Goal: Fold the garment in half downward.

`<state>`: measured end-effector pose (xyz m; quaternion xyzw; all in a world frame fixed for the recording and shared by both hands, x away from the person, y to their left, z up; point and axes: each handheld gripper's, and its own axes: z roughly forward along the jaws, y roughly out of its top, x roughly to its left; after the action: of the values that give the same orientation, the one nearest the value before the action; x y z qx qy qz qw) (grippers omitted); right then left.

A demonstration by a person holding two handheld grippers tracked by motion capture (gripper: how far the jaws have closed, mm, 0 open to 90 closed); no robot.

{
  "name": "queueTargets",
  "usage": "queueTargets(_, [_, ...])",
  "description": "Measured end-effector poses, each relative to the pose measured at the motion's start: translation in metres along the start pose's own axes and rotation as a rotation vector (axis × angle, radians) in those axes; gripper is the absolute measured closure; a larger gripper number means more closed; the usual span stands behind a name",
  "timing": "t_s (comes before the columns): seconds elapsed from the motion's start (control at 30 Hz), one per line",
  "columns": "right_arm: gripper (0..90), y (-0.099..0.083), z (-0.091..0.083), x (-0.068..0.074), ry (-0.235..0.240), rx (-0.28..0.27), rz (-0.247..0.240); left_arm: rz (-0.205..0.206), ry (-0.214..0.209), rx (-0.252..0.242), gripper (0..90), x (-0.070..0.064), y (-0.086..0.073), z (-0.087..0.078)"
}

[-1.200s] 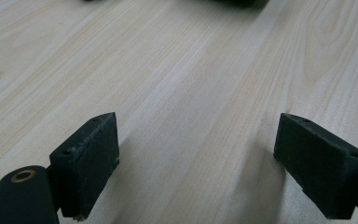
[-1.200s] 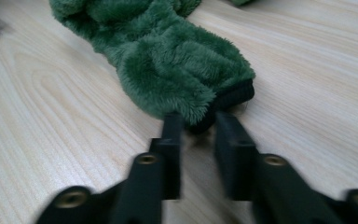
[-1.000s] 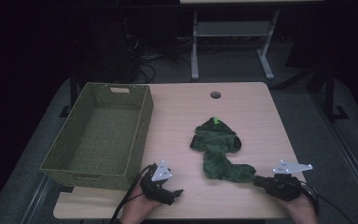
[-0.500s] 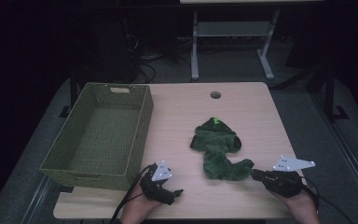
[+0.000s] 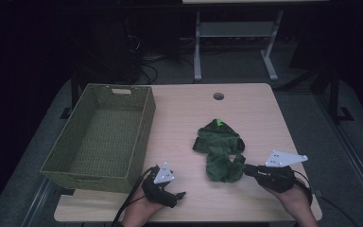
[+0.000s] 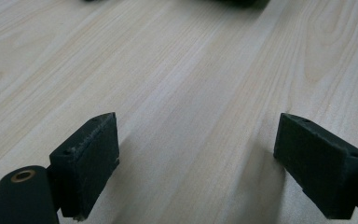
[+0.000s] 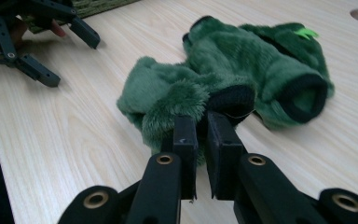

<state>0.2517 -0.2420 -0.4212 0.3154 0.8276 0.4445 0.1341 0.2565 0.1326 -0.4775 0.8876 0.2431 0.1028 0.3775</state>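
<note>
From above, the green fleece garment [image 5: 220, 150] is lying mid-tabletop [image 5: 179, 113], outside the woven basket [image 5: 101, 135]. The left tongs [image 6: 196, 154] are gaping over bare wood. The right tongs [image 7: 202, 140] are pinching its near edge; lifting and binning seemingly remain.

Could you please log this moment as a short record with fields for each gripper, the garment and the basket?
left gripper: open, resting on the table, holding nothing
right gripper: shut on the near edge of the green fleece garment
green fleece garment: crumpled on the table, right of centre
basket: woven, green, on the table's left side, nothing visible inside
</note>
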Motion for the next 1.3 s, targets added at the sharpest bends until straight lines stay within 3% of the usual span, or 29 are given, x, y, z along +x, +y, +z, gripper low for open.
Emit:
queueTargets(0.3, [82.3,0.014,0.011,0.006,0.029,-0.011,-0.038,-0.007,-0.001,-0.004,13.0,0.000,0.000,0.001])
queueTargets(0.63, [80.8,0.032,0.041,0.013,0.077,-0.001,-0.085,0.000,0.001,-0.002,13.0,0.000,0.000,0.000])
queueTargets(0.87, [74.9,0.043,0.041,0.012,0.074,-0.042,-0.066,-0.005,-0.001,-0.001,13.0,0.000,0.000,0.000])
queueTargets(0.97, [79.0,0.046,0.038,0.007,0.060,-0.070,-0.044,-0.004,0.000,-0.002,13.0,0.000,0.000,0.000])
queueTargets(1.03, [81.9,0.044,0.038,0.004,0.087,-0.070,-0.014,-0.005,0.000,-0.001,13.0,0.000,0.000,0.000])
queueTargets(1.17, [83.7,0.043,0.047,0.007,0.105,-0.048,-0.009,-0.004,0.000,-0.001,13.0,0.000,0.000,0.000])
queueTargets(1.3, [84.7,0.038,0.068,0.003,0.110,0.005,0.028,0.002,0.001,0.002,13.0,0.000,0.000,0.000])
